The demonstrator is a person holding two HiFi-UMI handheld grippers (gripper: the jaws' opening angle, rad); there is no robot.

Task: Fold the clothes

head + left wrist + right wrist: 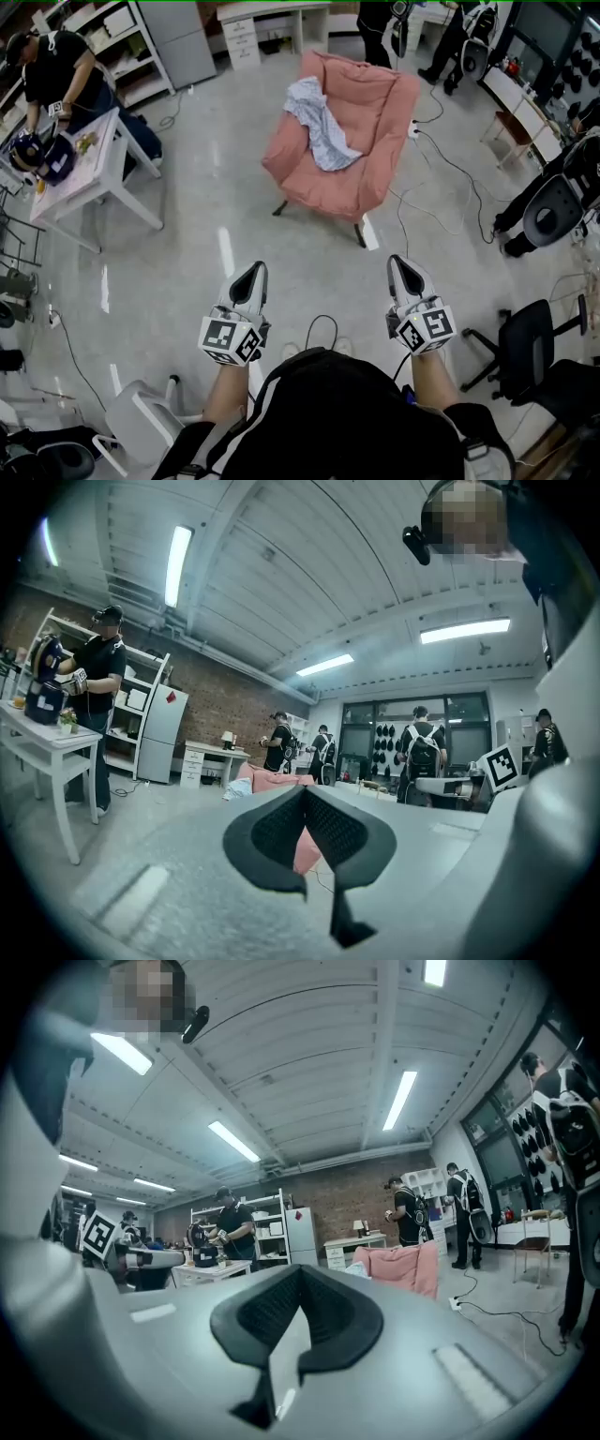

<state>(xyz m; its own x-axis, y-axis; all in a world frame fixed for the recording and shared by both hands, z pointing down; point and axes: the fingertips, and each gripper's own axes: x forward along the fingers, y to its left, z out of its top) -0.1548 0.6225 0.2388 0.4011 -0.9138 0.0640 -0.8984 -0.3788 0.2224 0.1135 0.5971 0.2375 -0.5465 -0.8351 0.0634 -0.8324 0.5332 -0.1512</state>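
**Garment lies on the armchair, well ahead of both grippers**

The garment (317, 127), a thin pale cloth with a fine stripe, lies crumpled on a pink padded armchair (361, 178). It drapes from the back's left corner in the head view down onto the seat, its long axis running toward the person. It sits straight ahead between the grippers, neither clearly nearer. The left gripper (253, 274) and right gripper (401, 270) point level, jaws closed together on nothing.

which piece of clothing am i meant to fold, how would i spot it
Find the pink armchair standing alone in the middle of the room. A crumpled garment lies draped from one back corner down onto its seat. It is pale white-blue against the pink, and the only loose cloth on the chair.
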